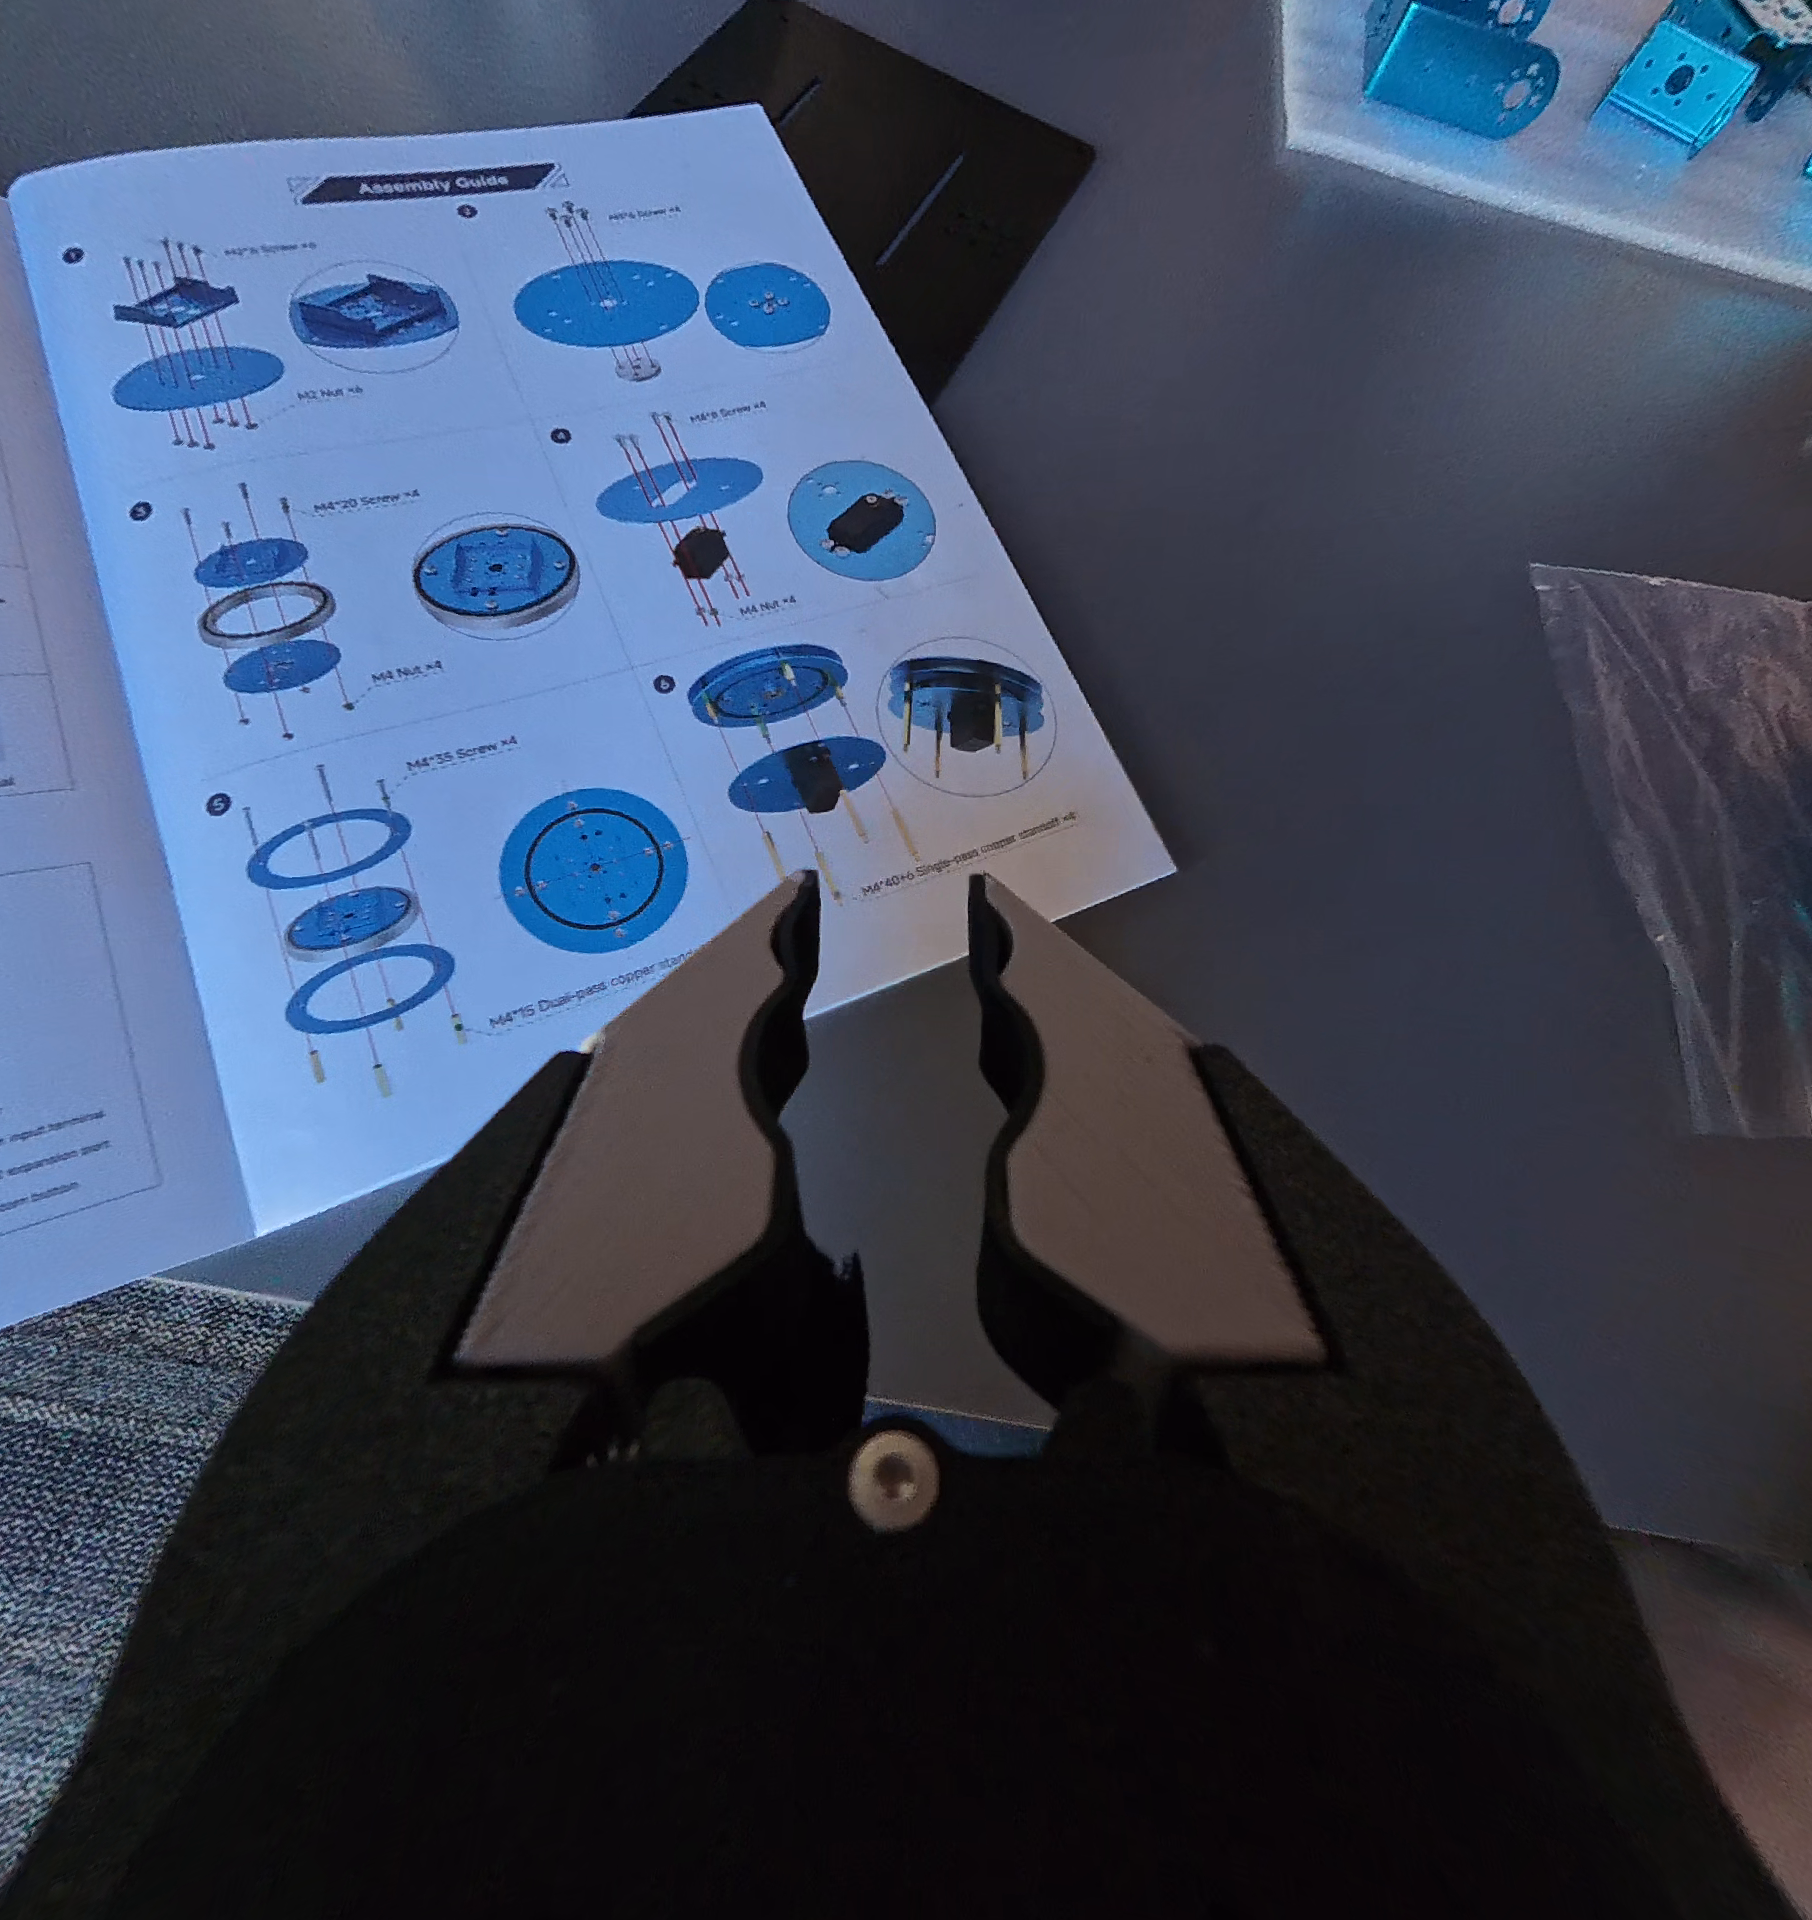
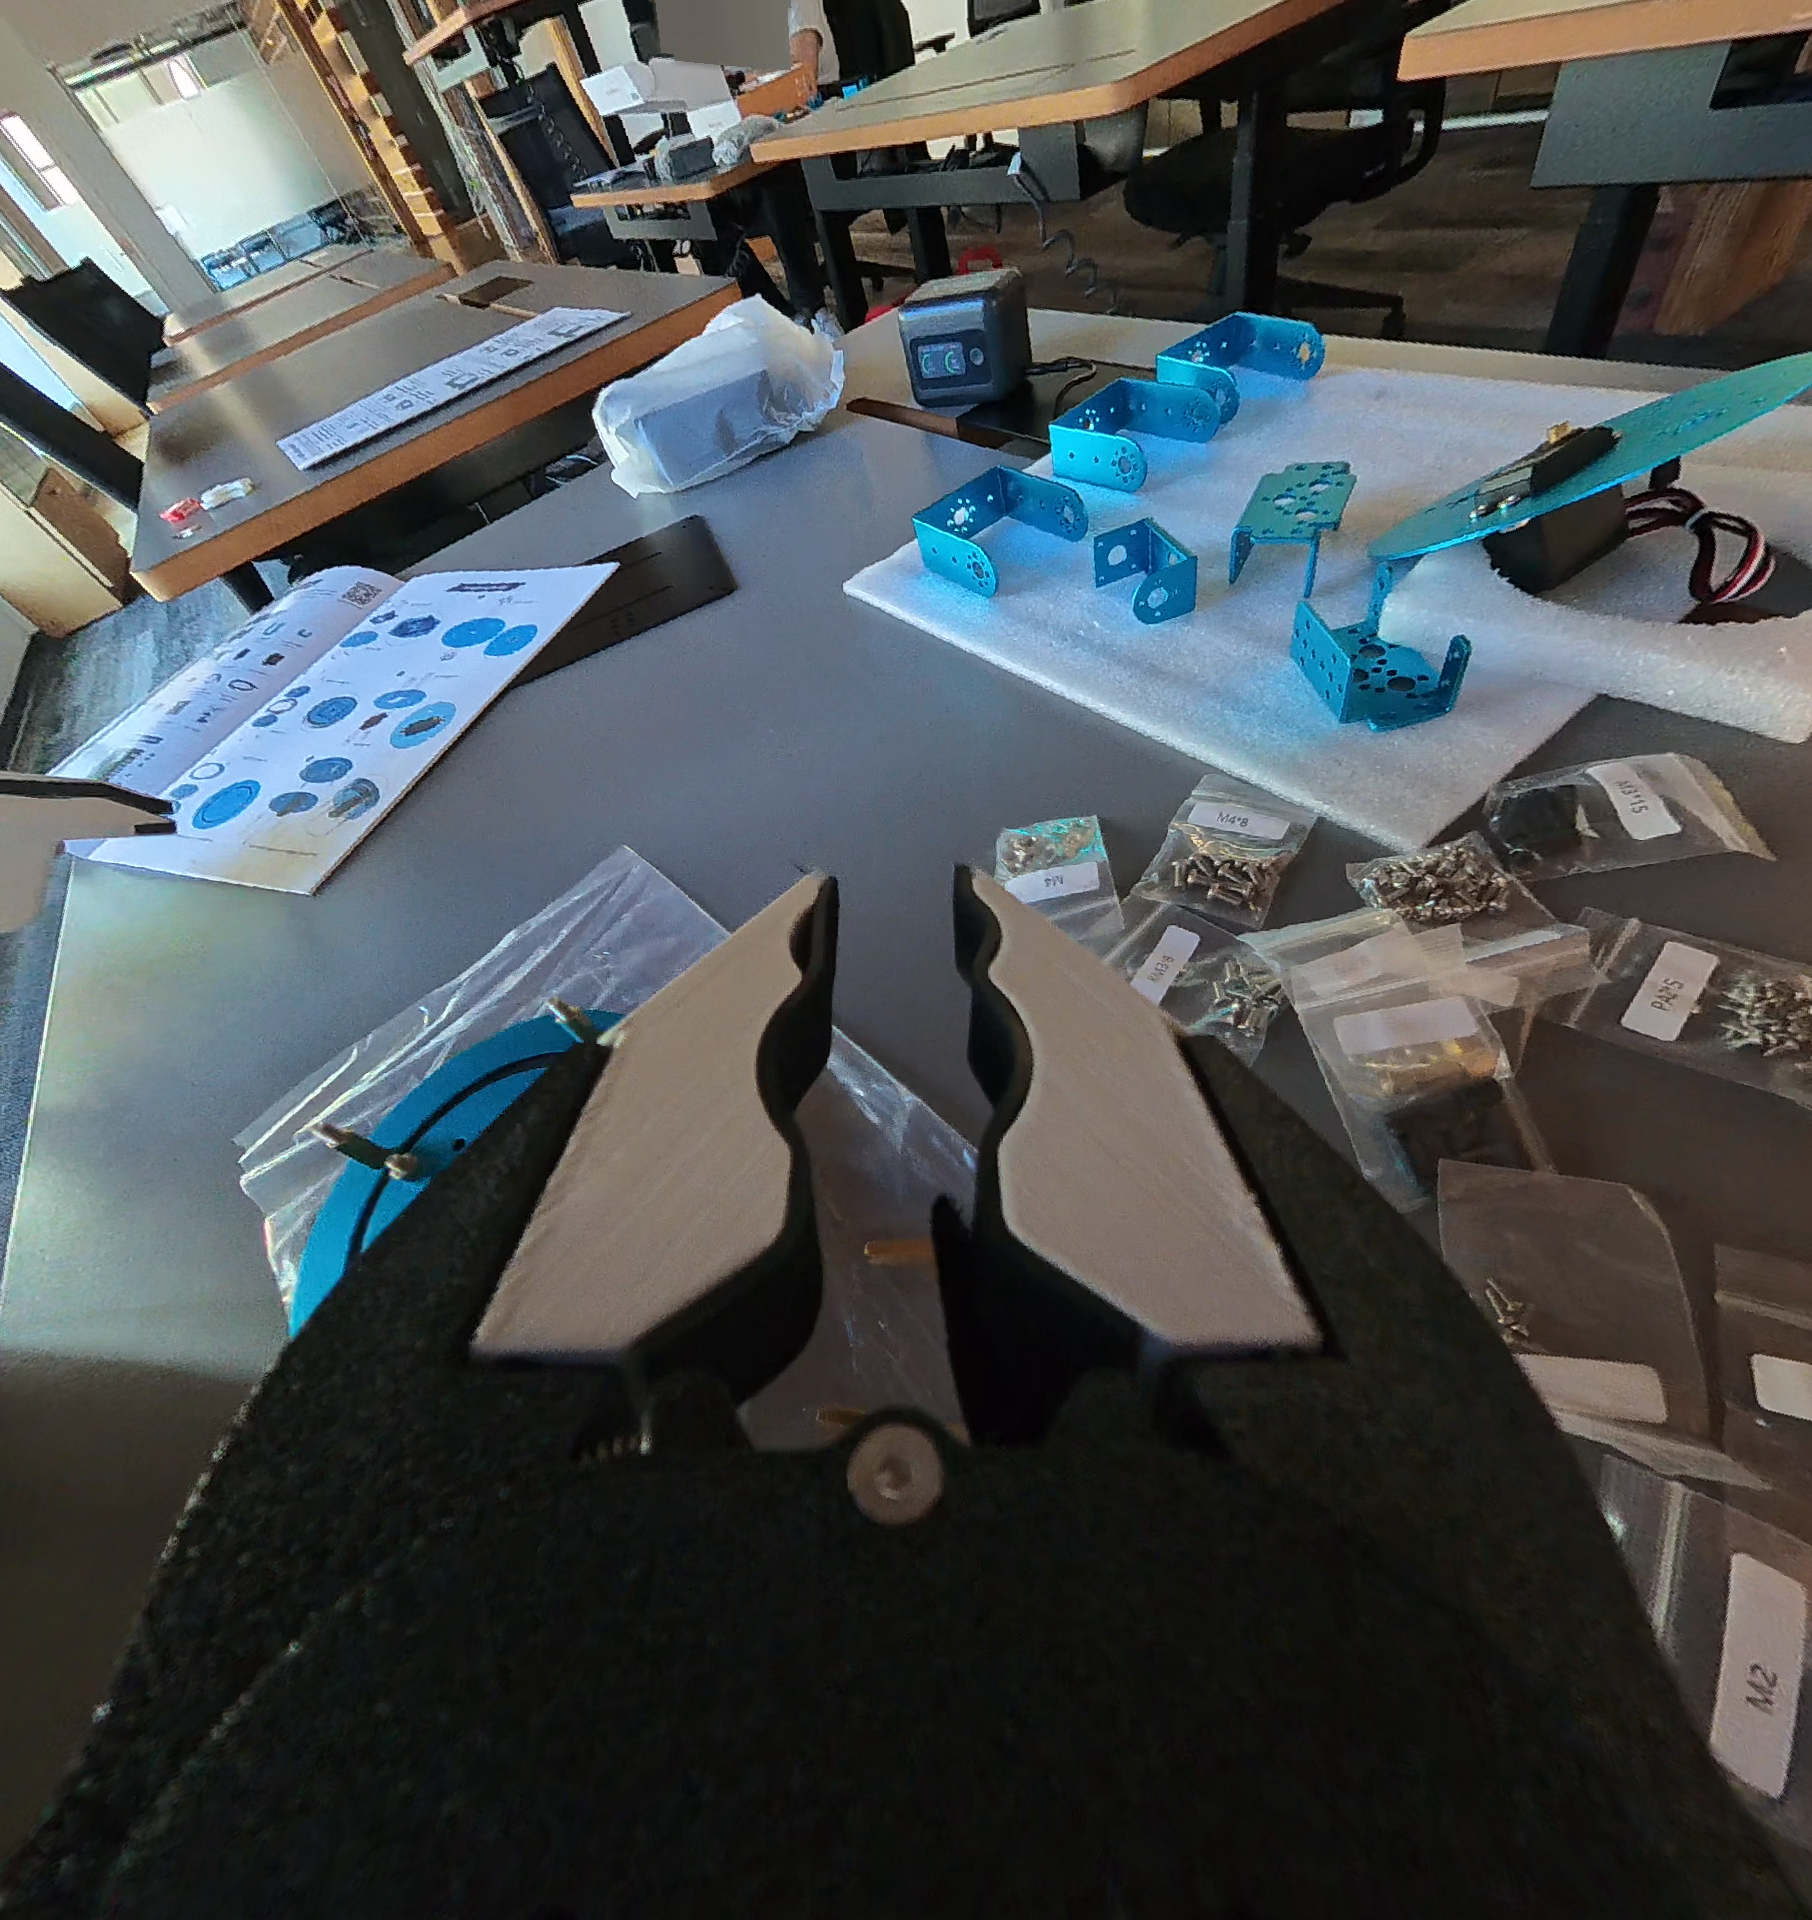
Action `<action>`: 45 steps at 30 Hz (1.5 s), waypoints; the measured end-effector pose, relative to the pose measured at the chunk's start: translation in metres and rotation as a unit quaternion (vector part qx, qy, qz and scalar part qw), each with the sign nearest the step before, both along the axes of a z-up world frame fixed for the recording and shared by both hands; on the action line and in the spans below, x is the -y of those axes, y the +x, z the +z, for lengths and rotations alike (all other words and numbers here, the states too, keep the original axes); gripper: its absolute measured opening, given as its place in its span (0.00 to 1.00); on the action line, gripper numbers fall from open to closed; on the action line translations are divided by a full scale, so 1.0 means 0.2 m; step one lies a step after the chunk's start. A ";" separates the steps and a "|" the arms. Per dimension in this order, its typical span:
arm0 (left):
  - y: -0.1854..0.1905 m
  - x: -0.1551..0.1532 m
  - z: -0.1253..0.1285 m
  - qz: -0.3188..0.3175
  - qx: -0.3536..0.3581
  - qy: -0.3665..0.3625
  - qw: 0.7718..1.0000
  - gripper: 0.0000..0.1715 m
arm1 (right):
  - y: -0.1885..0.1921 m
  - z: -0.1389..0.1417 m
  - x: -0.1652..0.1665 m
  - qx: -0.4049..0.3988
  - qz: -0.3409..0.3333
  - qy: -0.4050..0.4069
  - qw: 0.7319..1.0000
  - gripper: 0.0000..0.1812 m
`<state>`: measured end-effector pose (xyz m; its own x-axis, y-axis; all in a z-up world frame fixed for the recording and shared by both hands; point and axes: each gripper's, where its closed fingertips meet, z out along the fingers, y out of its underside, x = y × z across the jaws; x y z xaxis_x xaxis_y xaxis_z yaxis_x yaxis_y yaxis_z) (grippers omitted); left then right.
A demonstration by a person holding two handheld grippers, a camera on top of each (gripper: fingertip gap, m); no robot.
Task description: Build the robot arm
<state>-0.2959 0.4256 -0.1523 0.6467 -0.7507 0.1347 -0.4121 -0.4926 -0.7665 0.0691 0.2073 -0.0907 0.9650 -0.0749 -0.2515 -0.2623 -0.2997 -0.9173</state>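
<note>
Glossy paper booklet (image 1: 486,582), matt grey table (image 2: 756,727), shiny blue metal brackets (image 2: 995,535).

Printed booklet (image 1: 528,582); white-labelled screw bags (image 2: 1234,847).

An open white paper booklet (image 1: 528,582) printed with blue assembly diagrams lies on the grey desk (image 2: 756,748), partly over a flat black plate (image 2: 653,582). A white foam sheet (image 2: 1193,665) carries blue metal brackets (image 2: 995,535) and a blue disc (image 2: 1608,447) fixed to a black servo. Small clear bags of screws (image 2: 1229,847) lie near the foam. A clear plastic bag (image 2: 569,966) holds a blue ring.
</note>
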 end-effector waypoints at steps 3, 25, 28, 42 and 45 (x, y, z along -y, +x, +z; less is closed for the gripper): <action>0.02 0.01 0.00 -0.001 -0.001 -0.004 1.000 0.16 | 0.01 -0.02 -0.02 -0.014 0.000 -0.006 1.000 0.11; -0.04 0.23 0.03 -0.008 0.021 -0.004 1.000 0.16 | -0.01 0.05 0.07 0.014 -0.006 0.006 1.000 0.11; -0.06 0.27 0.03 -0.008 0.024 -0.008 1.000 0.16 | -0.09 0.03 0.07 0.000 0.044 -0.007 0.999 0.11; 0.87 0.93 0.06 -0.295 0.173 -0.317 0.885 0.16 | -0.38 -0.30 0.20 -0.231 0.254 -0.279 0.897 0.21; 0.92 0.99 0.05 -0.309 0.162 -0.321 0.880 0.16 | -0.42 -0.30 0.20 -0.243 0.273 -0.271 0.890 0.17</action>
<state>-0.1129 0.2284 -0.1427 -0.0097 -0.6474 0.7621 -0.5648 -0.6254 -0.5384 -0.0157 0.1669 -0.1516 0.6817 0.1347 -0.7191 -0.2683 -0.8684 -0.4170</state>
